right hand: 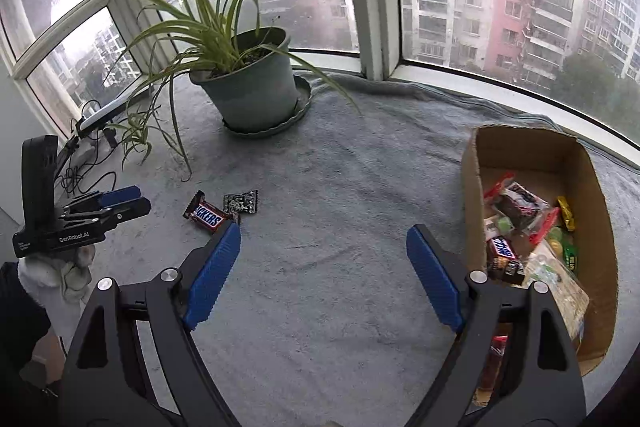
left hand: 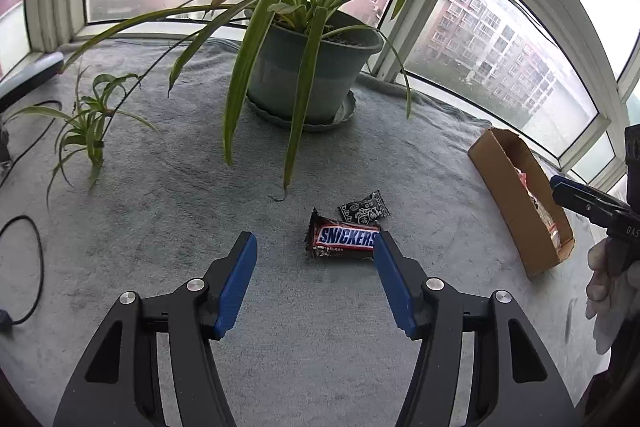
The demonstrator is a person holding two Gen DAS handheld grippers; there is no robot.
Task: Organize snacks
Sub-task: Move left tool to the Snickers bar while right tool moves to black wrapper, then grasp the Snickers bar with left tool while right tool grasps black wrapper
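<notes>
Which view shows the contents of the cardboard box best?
The right wrist view: it looks down into the cardboard box, showing many wrapped snacks piled inside. The left wrist view catches the box edge-on at the right, with only a sliver of wrappers visible.

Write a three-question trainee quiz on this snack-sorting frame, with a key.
1. True or false: the left gripper grips the Snickers bar.
2. Which snacks lie loose on the grey cloth? A) the Snickers bar alone B) the Snickers bar and a black patterned packet C) none
3. Fill in: the sorted snacks sit in the ____, beside the right gripper.

Key:
1. False; its jaws stand open, and nothing is between them.
2. B
3. cardboard box
</notes>
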